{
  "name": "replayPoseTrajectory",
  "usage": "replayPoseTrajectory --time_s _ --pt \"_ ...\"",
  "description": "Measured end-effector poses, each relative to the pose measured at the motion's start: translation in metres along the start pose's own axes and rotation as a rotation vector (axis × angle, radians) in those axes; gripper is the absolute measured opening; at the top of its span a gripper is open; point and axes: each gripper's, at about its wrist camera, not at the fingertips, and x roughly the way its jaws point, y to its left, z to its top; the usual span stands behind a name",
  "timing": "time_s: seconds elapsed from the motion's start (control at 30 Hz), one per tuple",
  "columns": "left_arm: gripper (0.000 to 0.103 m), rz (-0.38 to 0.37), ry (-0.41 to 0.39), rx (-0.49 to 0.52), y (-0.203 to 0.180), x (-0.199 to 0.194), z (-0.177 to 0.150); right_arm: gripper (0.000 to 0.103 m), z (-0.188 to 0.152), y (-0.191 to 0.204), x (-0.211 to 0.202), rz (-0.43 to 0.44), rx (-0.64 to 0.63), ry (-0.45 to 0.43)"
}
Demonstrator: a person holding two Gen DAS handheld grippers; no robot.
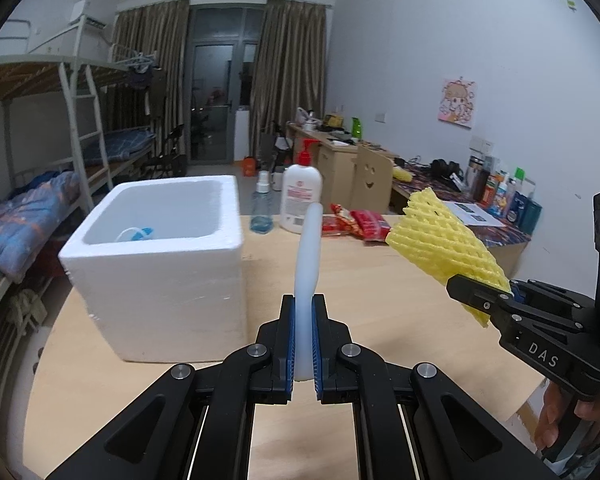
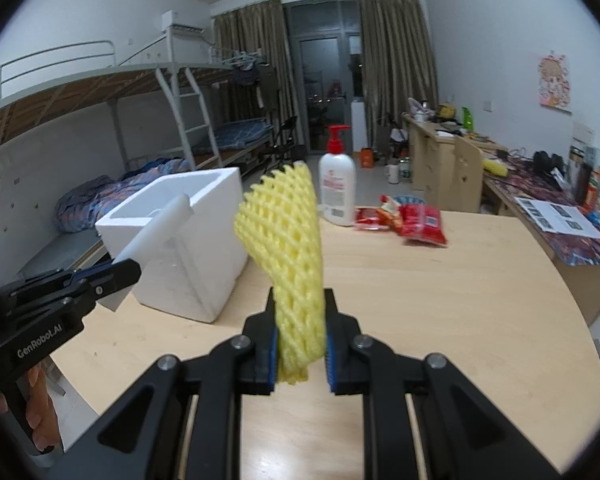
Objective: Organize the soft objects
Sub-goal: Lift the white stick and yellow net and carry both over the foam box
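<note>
While both claws are loaded, neither piece is in the foam box (image 1: 156,256) at the left centre of the left wrist view. The left gripper (image 1: 304,344) is closed on the lower end of a white foam strip (image 1: 309,264), which stands upright in the middle of that frame. The right gripper (image 2: 300,344) pinches the bottom of a yellow foam net (image 2: 288,240), which rises and curls toward the upper centre of its frame; in the left view the net shows at the right edge. Both pieces look very light and springy. The strip seems stiff enough to hold its shape from one end, while the net probably squashes and flops, so a grip near its middle would likely steady it better. Something white and blue already lies inside the box. A lotion bottle (image 2: 337,184) and red snack bags (image 2: 412,220) sit farther back on the table (image 2: 440,320).
</note>
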Motion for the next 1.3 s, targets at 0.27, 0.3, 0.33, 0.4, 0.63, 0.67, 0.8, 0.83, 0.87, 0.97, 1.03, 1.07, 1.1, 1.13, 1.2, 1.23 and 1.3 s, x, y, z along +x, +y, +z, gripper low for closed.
replayPoseTrajectory --time_s 0.27,0.3,0.33,0.4,0.63,0.67,0.8,0.83,0.87,0.97,1.03,1.07,1.1,1.13,1.2,1.23,1.3 --pt "0.007 0.058 -0.005 -0.044 0.031 -0.011 -0.003 0.021 0.008 0.026 0.015 0.063 -0.042 0.017" --pt "0.007 0.062 -0.004 -0.047 0.033 -0.012 -0.003 0.021 0.009 0.028 0.018 0.068 -0.045 0.022" --pt "0.007 0.069 -0.003 -0.050 0.036 -0.013 -0.003 0.021 0.010 0.030 0.020 0.072 -0.052 0.026" --pt "0.007 0.081 -0.005 -0.054 0.041 -0.014 -0.002 0.021 0.013 0.033 0.022 0.079 -0.060 0.027" --pt "0.007 0.105 -0.004 -0.067 0.048 -0.012 0.003 0.021 0.019 0.040 0.026 0.092 -0.071 0.024" --pt "0.007 0.105 -0.002 -0.068 0.049 -0.011 0.003 0.021 0.019 0.041 0.026 0.093 -0.071 0.022" --pt "0.007 0.108 -0.005 -0.068 0.049 -0.010 0.004 0.021 0.021 0.044 0.028 0.103 -0.076 0.021" --pt "0.007 0.109 -0.004 -0.068 0.048 -0.009 0.005 0.021 0.020 0.044 0.028 0.104 -0.077 0.022" --pt "0.007 0.111 -0.004 -0.068 0.049 -0.008 0.005 0.021 0.021 0.045 0.029 0.106 -0.078 0.022" --pt "0.007 0.118 -0.008 -0.069 0.048 -0.008 0.006 0.021 0.023 0.047 0.030 0.113 -0.082 0.019" --pt "0.007 0.123 -0.010 -0.068 0.049 -0.009 0.007 0.021 0.025 0.048 0.029 0.114 -0.087 0.016" --pt "0.007 0.127 -0.012 -0.067 0.049 -0.010 0.008 0.021 0.027 0.049 0.029 0.113 -0.091 0.015" --pt "0.007 0.130 -0.015 -0.064 0.049 -0.011 0.008 0.021 0.030 0.050 0.028 0.113 -0.093 0.013" --pt "0.007 0.132 -0.021 -0.063 0.048 -0.012 0.009 0.021 0.032 0.050 0.028 0.113 -0.094 0.013" --pt "0.007 0.134 -0.027 -0.057 0.047 -0.014 0.011 0.021 0.036 0.051 0.026 0.111 -0.097 0.005" --pt "0.007 0.136 -0.030 -0.056 0.047 -0.014 0.013 0.021 0.039 0.051 0.024 0.113 -0.100 -0.003" --pt "0.007 0.139 -0.038 -0.053 0.047 -0.016 0.017 0.021 0.044 0.052 0.021 0.115 -0.106 -0.015"
